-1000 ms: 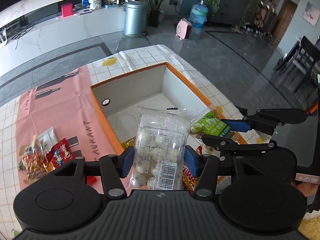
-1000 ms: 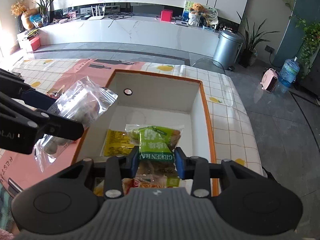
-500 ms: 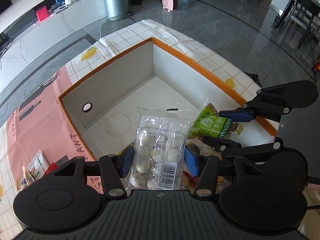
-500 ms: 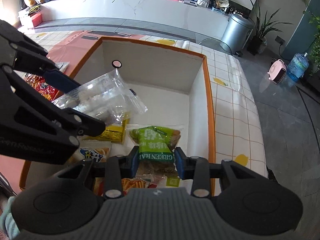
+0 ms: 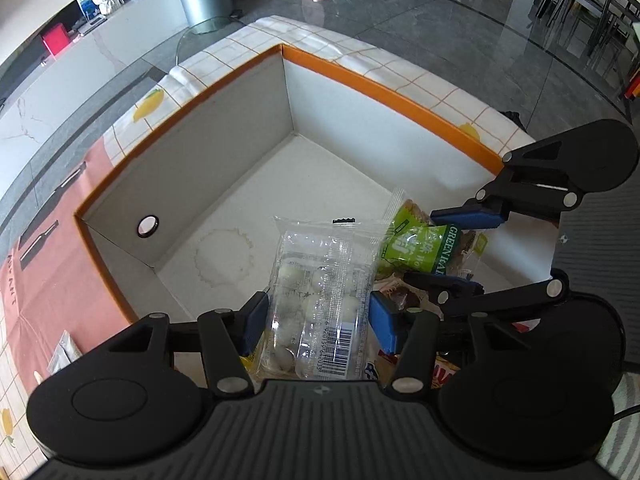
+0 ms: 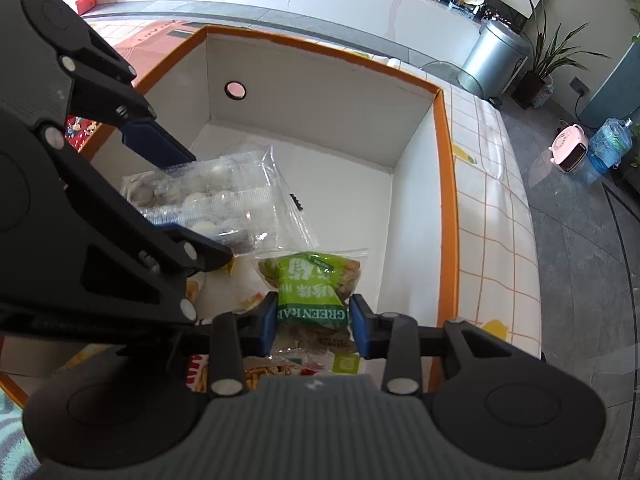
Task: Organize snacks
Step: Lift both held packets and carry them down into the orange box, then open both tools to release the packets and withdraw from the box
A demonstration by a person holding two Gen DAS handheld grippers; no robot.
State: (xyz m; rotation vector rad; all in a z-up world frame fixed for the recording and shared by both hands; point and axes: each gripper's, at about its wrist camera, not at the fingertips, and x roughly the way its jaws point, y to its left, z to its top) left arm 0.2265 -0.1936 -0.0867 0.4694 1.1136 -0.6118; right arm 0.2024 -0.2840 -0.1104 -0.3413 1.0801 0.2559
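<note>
My left gripper [image 5: 318,320] is shut on a clear pack of white round sweets [image 5: 324,292] and holds it inside the orange-rimmed white box [image 5: 360,80], above the near end. My right gripper [image 6: 313,324] is shut on a green snack packet [image 6: 314,292] and holds it just right of the clear pack [image 6: 212,196], also inside the box [image 6: 448,184]. In the left wrist view the right gripper [image 5: 456,248] and the green packet [image 5: 424,244] show at the right. In the right wrist view the left gripper [image 6: 188,204] fills the left side.
Other snack packets [image 6: 256,372] lie on the box floor under both grippers, partly hidden. The far half of the box floor [image 5: 320,176] is bare. The box stands on a checked tablecloth [image 6: 492,208] with a pink runner [image 5: 44,248], where more snacks [image 6: 80,126] lie.
Both grippers have moved forward and down over the box with their packets. The left gripper came in from the runner side, and the two packets now hang close together.
</note>
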